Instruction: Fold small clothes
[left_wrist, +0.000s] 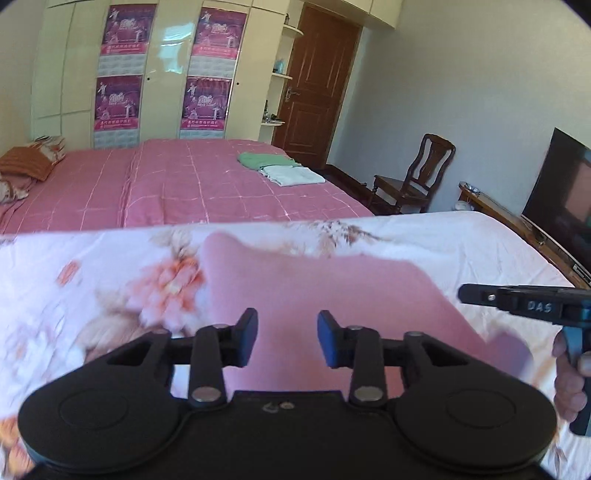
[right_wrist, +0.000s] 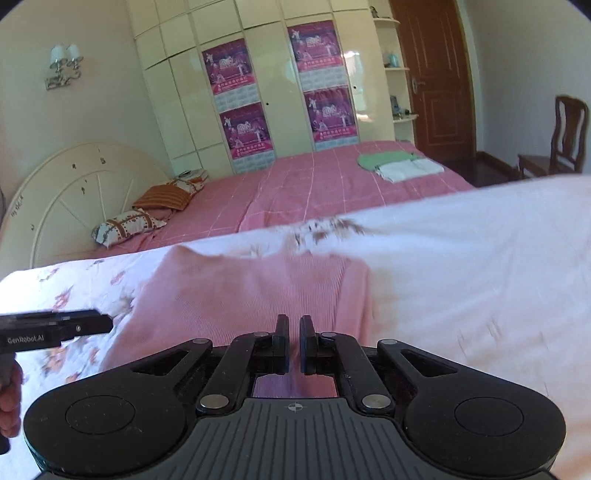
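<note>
1. My left claw (left_wrist: 287, 338) hangs with its two black fingers spread wide, nothing between them, over the pink ribbed knit garment (left_wrist: 332, 295).
2. My right claw (right_wrist: 294, 343) has its fingers drawn almost together, a thin gap left; pink cloth shows beneath and between them, but I cannot tell whether they pinch it.
3. That pink garment (right_wrist: 251, 295) lies flat on the white floral-print sheet (right_wrist: 461, 266) of the near bed, straight ahead at twelve o'clock of both claws.
4. In the left wrist view, my right claw (left_wrist: 517, 299) pokes in at three o'clock, just beside the garment's right edge.
5. In the right wrist view, my left claw (right_wrist: 59, 326) enters at nine o'clock, beside the garment's left edge, over the floral sheet.
6. At one o'clock, well apart on the pink checked bedspread (right_wrist: 295, 184) of the far bed, a folded green garment (right_wrist: 384, 159) and a folded white garment (right_wrist: 410, 170) lie touching.
7. A dark wooden chair (left_wrist: 417, 173) stands near the brown door (left_wrist: 317, 81).
</note>
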